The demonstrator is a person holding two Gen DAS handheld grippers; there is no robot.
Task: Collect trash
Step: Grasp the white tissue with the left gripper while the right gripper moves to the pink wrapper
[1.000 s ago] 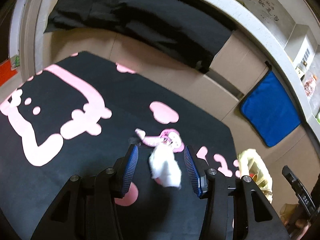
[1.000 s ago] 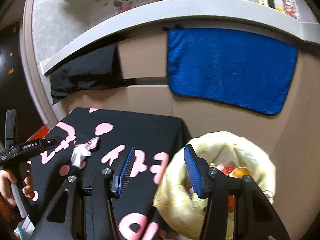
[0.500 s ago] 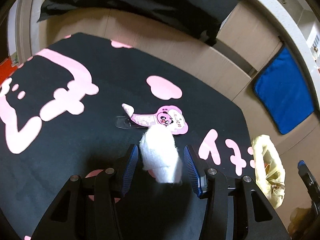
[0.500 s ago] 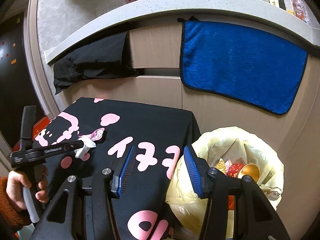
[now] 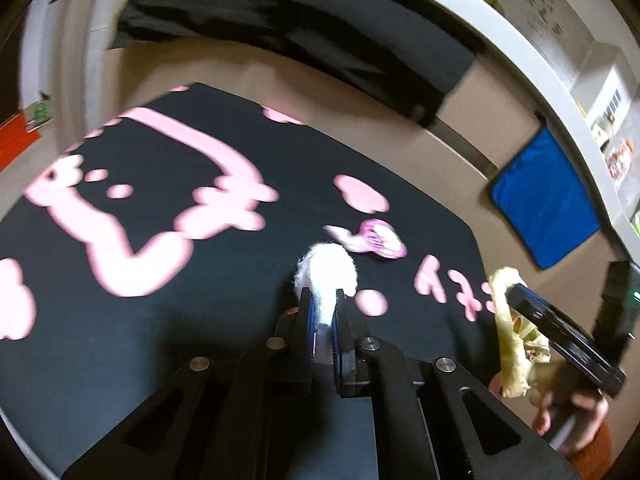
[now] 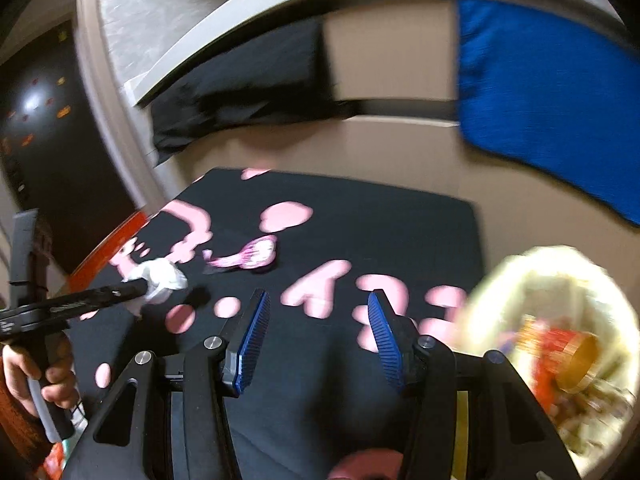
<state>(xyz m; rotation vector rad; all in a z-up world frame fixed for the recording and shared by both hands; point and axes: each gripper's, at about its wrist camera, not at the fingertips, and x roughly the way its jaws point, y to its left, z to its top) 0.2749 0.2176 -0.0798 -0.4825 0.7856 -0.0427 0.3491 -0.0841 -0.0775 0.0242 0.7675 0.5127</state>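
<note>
White wad of tissue pinched in the left gripper above a black cloth with pink print.

The tissue wad (image 5: pixel 329 276) is clamped between the closed jaws of the left gripper (image 5: pixel 324 308), near the middle of the black cloth (image 5: pixel 168 304). A pink wrapper (image 5: pixel 378 238) is seen lying just beyond it. The jaws of the right gripper (image 6: pixel 316 312) are spread with nothing between them. A yellow trash bag (image 6: pixel 516 280) is seen at the cloth's right edge.

Both wrist cams look down close; share black cloth (image 5: pixel 200 280) (image 6: pixel 360 220).
</note>
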